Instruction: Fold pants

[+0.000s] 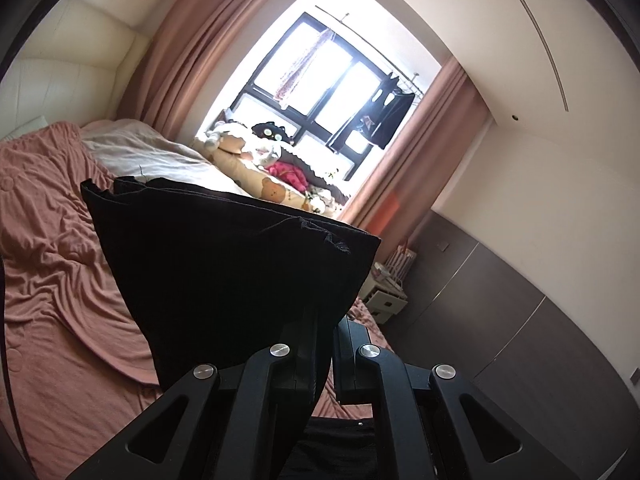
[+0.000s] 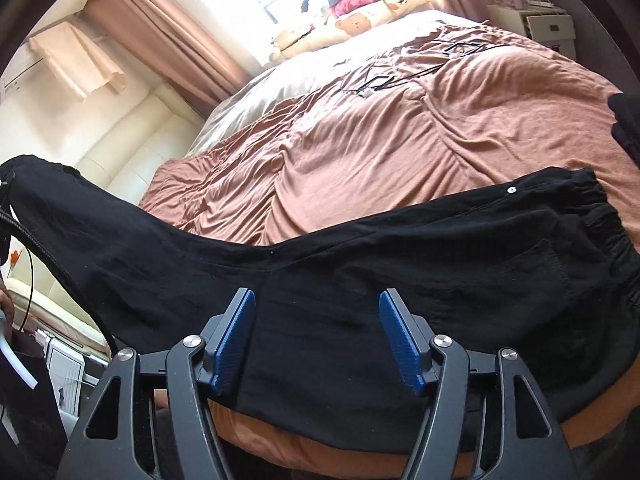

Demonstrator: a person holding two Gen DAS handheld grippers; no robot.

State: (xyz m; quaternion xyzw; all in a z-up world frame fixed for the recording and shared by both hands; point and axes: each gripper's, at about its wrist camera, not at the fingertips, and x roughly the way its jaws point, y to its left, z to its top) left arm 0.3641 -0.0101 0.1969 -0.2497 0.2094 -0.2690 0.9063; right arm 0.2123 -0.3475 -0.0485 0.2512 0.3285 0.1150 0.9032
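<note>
The black pants (image 2: 400, 264) lie across the near edge of the bed, with the elastic waistband (image 2: 604, 216) at the right and the legs rising up to the left. My left gripper (image 1: 326, 344) is shut on the leg end of the pants (image 1: 224, 256) and holds it lifted above the bed. My right gripper (image 2: 316, 336) is open, its blue pads (image 2: 236, 344) just above the middle of the pants, holding nothing.
The bed is covered by a wrinkled pink blanket (image 2: 380, 136) with a pale sheet (image 1: 160, 156) beyond. Plush toys and cushions (image 1: 264, 152) line the window side. A white nightstand (image 2: 548, 28) stands by the bed. Cables and small dark items (image 2: 376, 82) lie on the blanket.
</note>
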